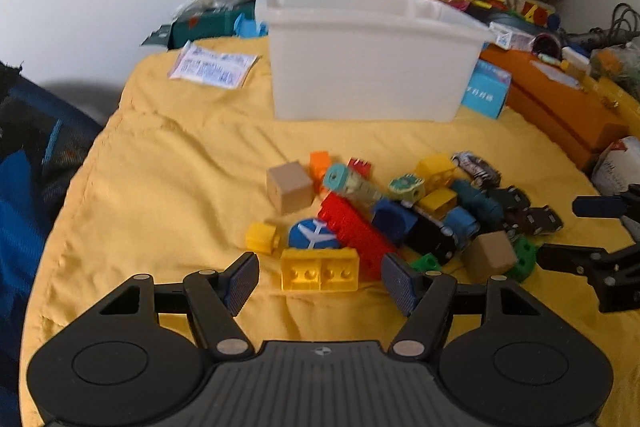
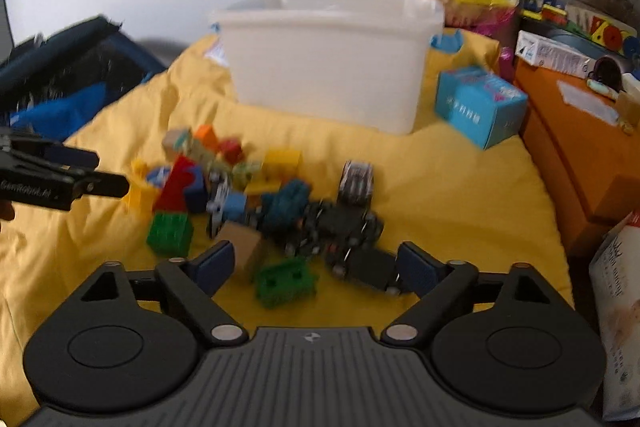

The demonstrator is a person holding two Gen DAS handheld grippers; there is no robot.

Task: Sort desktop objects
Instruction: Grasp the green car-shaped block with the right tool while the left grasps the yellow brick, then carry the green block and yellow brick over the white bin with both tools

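A heap of toy bricks, wooden cubes and small cars lies on the yellow cloth (image 1: 180, 167). Behind it stands a white plastic bin (image 1: 372, 67) (image 2: 328, 67). My left gripper (image 1: 320, 277) is open just in front of a yellow two-stud brick (image 1: 320, 269), its pads clear of it; a red brick (image 1: 356, 227) and a blue plane disc (image 1: 314, 235) lie behind. My right gripper (image 2: 314, 267) is open over a green brick (image 2: 286, 283), a wooden cube (image 2: 244, 247) and black toy cars (image 2: 352, 259), touching none. Each gripper shows at the other view's edge.
A light blue carton (image 1: 486, 93) (image 2: 480, 105) sits right of the bin. An orange box (image 1: 560, 107) borders the cloth on the right. A printed packet (image 1: 212, 65) lies at the back left. Bags, books and toys crowd the back; a dark blue bag (image 2: 72, 83) is left.
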